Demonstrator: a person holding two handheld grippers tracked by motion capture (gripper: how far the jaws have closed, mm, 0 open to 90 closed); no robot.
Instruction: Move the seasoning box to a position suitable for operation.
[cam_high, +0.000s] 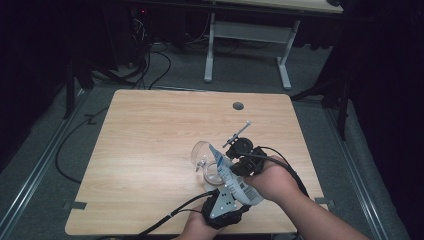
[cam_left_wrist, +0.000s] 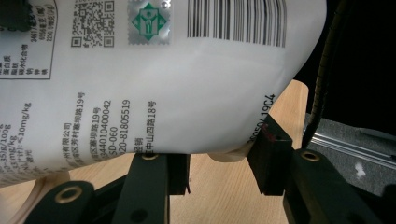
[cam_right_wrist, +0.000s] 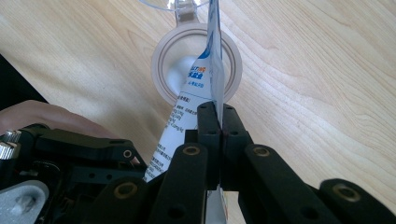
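A white printed pouch (cam_high: 235, 180) hangs over an open jar (cam_right_wrist: 196, 60) at the worktop's (cam_high: 150, 150) five o'clock; right gripper (cam_right_wrist: 218, 122) clamps its edge (left gripper (cam_left_wrist: 219, 163) grips its bottom).

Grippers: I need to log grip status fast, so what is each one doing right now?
Left gripper: jaws partly apart around the white pouch; firm contact cannot be told.
Right gripper: shut on the pouch's edge, above the open jar.

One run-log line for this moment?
right gripper: shut on pouch edge | left gripper: around pouch bottom | pouch tip over open jar | table
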